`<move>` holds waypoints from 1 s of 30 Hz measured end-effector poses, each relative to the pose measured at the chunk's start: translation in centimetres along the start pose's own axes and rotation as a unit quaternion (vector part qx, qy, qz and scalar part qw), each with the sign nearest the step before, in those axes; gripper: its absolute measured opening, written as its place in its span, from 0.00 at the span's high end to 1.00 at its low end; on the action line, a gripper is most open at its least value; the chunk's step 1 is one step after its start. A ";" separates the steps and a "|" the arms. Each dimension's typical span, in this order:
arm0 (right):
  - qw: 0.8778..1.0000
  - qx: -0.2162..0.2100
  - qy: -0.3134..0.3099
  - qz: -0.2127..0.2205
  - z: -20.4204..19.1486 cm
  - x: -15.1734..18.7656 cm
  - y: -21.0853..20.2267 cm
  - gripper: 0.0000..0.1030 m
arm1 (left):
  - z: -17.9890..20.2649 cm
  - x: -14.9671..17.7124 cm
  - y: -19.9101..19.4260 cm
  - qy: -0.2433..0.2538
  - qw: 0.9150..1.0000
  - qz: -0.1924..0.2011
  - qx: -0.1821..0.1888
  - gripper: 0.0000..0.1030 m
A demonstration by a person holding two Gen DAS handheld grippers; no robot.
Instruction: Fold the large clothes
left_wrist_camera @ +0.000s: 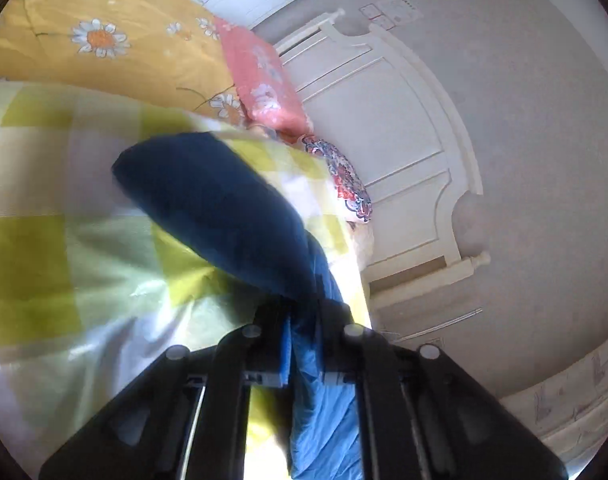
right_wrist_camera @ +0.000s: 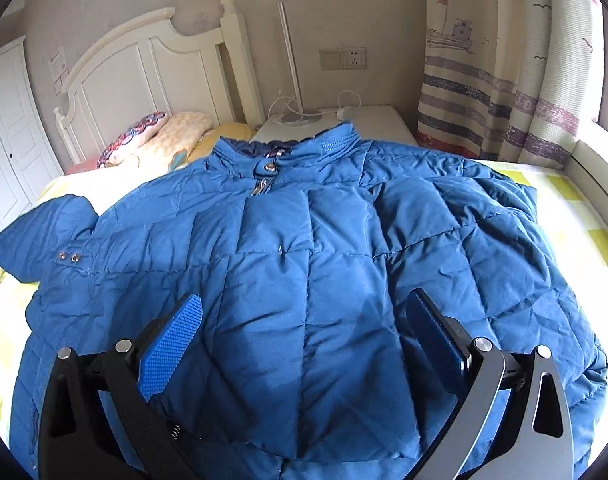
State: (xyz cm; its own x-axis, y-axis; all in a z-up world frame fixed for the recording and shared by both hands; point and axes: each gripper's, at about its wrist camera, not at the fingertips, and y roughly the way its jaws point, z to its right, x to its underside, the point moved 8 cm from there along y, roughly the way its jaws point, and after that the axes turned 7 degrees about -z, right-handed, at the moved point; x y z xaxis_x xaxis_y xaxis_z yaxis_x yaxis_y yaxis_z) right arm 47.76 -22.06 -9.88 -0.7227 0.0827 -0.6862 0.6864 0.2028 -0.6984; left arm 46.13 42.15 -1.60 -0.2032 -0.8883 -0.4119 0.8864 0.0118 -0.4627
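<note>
A large blue quilted jacket lies face up on the bed, collar toward the headboard, sleeves spread to both sides. My right gripper hovers over its lower front, open, with nothing between the blue pads. In the left wrist view, rolled sideways, my left gripper is shut on a fold of the jacket's blue fabric. A dark blue sleeve stretches away from its jaws above the checked sheet.
The bed has a yellow-green checked sheet, pillows and a white headboard. A white nightstand with a lamp stands behind the collar. Curtains hang at right. A yellow daisy quilt lies beyond.
</note>
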 end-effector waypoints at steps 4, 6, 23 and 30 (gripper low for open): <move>0.989 -0.019 0.101 0.109 3.8 -0.9 -3.8 0.05 | 13.3 8.1 -4.5 0.209 0.977 0.038 0.034 0.92; 0.977 -0.030 0.148 0.152 5.8 -1.2 -5.4 0.05 | 20.0 16.0 -4.5 0.342 0.938 0.006 0.059 0.91; 0.950 -0.083 0.247 0.174 10.3 -0.5 -6.1 0.05 | 18.2 44.3 -0.2 0.594 0.781 -0.193 0.023 0.24; 0.954 -0.091 0.232 0.165 9.3 -0.5 -5.8 0.05 | 9.5 30.3 1.4 0.332 0.918 -0.208 -0.069 0.24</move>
State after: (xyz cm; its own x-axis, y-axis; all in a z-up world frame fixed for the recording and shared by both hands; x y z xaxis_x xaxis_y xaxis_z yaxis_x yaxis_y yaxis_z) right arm 44.90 -32.31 -7.41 -0.4568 0.5855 -0.6697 0.8879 0.2542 -0.3834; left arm 45.18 10.88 -7.26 -0.7608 -0.3545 -0.5436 0.6232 -0.1653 -0.7644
